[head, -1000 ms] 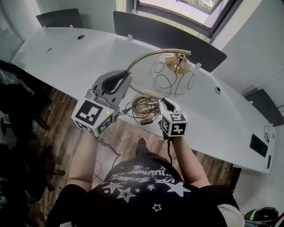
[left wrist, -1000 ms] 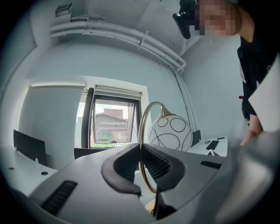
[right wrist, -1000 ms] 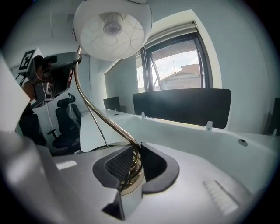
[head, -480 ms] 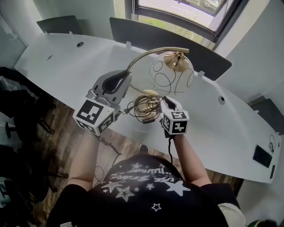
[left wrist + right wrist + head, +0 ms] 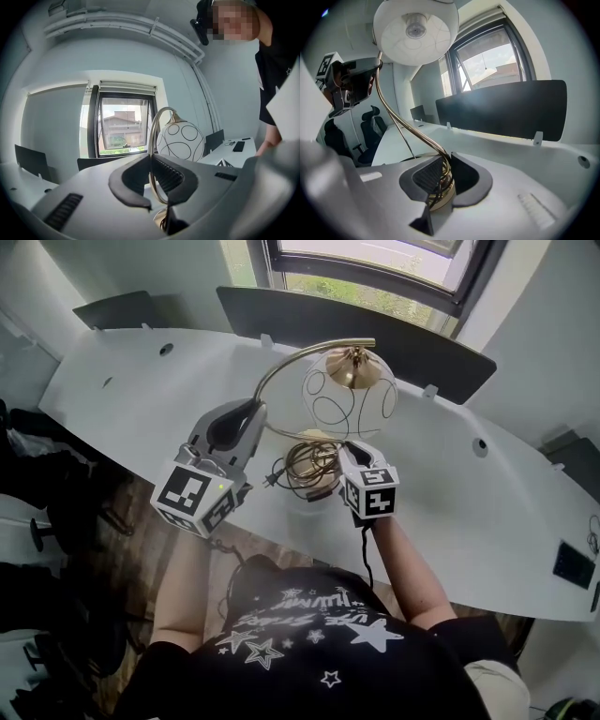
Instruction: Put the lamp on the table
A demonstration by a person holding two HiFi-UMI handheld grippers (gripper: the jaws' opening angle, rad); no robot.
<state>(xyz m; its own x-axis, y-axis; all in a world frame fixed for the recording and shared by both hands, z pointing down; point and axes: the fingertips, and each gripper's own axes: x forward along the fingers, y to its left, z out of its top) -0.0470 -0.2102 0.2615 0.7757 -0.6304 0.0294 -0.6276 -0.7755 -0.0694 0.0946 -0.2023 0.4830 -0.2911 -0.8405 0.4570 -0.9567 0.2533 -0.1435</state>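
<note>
The lamp has an arched brass stem [image 5: 281,362], a white globe shade [image 5: 349,397] with black loops, and a round base [image 5: 314,465] wound with its cord. I hold it in the air over the near edge of the white table [image 5: 141,381]. My left gripper [image 5: 253,416] is shut on the stem [image 5: 151,173], with the shade [image 5: 180,140] just beyond the left gripper [image 5: 151,161]. My right gripper [image 5: 349,454] is shut low on the lamp, at the base and cord coil [image 5: 441,196]. From the right gripper [image 5: 446,161] the shade [image 5: 417,30] hangs overhead.
The cord's plug [image 5: 267,482] dangles by the base. Dark chair backs [image 5: 309,320] stand along the table's far side under a window. A black device [image 5: 567,563] lies at the table's right end. Wooden floor and an office chair [image 5: 37,521] are at the left.
Both grippers have carried the lamp away from the person and a little upward. Its base has gone from the floor side of the table's edge to over the tabletop. Both grips are unchanged.
</note>
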